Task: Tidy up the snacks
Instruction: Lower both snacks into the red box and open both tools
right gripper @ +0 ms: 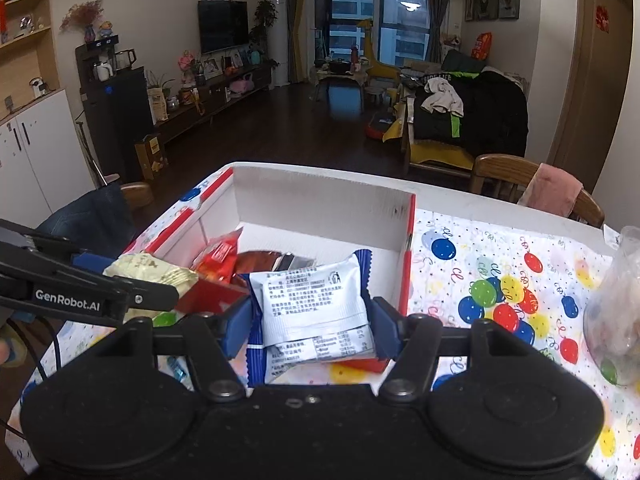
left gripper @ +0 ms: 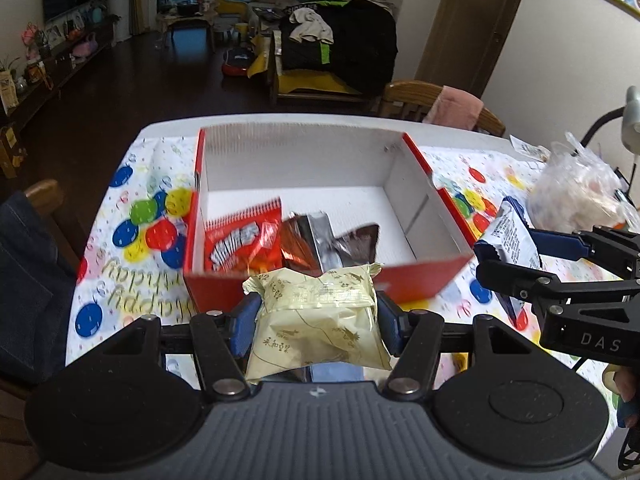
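Note:
A red cardboard box with a white inside [left gripper: 396, 184] [right gripper: 320, 196] stands on the balloon tablecloth. Inside lie a red snack packet [left gripper: 240, 240] [right gripper: 218, 258] and a brown and silver packet [left gripper: 320, 240] [right gripper: 276, 260]. My left gripper [left gripper: 316, 316] is shut on a pale yellow snack packet [left gripper: 316, 316] [right gripper: 152, 272], held just in front of the box's near wall. My right gripper [right gripper: 308, 320] is shut on a white and blue snack packet [right gripper: 312, 312] [left gripper: 508, 240], held at the box's near right corner. Each gripper shows in the other's view.
A clear plastic bag of snacks [left gripper: 576, 192] [right gripper: 616, 312] lies on the table to the right. Wooden chairs [left gripper: 424, 100] [right gripper: 504, 172] stand at the far side, another chair with dark cloth [left gripper: 32, 240] at the left. The table's far edge [right gripper: 480, 200] is white.

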`<act>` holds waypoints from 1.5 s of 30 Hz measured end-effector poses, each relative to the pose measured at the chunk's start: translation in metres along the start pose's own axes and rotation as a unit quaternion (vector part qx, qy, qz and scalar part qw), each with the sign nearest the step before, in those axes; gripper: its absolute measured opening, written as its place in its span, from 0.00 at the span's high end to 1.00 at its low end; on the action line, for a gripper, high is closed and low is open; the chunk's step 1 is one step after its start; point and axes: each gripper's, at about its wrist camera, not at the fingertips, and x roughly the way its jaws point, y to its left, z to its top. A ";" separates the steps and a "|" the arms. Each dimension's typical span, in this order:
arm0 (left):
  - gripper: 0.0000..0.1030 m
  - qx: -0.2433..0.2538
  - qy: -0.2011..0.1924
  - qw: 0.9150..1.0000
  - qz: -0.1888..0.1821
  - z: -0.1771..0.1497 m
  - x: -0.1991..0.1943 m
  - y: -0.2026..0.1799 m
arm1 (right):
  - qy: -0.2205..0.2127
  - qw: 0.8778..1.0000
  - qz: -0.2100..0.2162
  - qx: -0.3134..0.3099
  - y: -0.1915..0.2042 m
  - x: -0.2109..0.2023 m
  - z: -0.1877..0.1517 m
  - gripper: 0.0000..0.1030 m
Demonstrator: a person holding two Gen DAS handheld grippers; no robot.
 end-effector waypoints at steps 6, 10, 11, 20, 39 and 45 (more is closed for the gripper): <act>0.42 -0.003 -0.002 1.000 0.020 0.025 0.016 0.004 | 0.017 1.000 0.002 0.021 -0.017 0.027 0.017 0.40; 0.42 0.003 -0.003 0.999 0.033 0.041 0.026 0.007 | 0.024 0.999 0.003 0.022 -0.023 0.043 0.028 0.39; 0.42 0.002 -0.002 0.999 0.035 0.045 0.028 0.008 | 0.027 0.999 0.005 0.023 -0.025 0.047 0.030 0.39; 0.41 -0.024 0.021 0.998 0.061 0.073 0.063 0.025 | 0.070 0.997 0.012 0.037 -0.032 0.094 0.051 0.39; 0.41 -0.037 0.085 0.992 0.083 0.099 0.123 0.038 | 0.162 0.987 0.017 -0.005 -0.014 0.184 0.063 0.39; 0.41 -0.033 0.099 0.991 0.082 0.096 0.135 0.038 | 0.182 0.983 0.022 -0.012 -0.017 0.194 0.061 0.37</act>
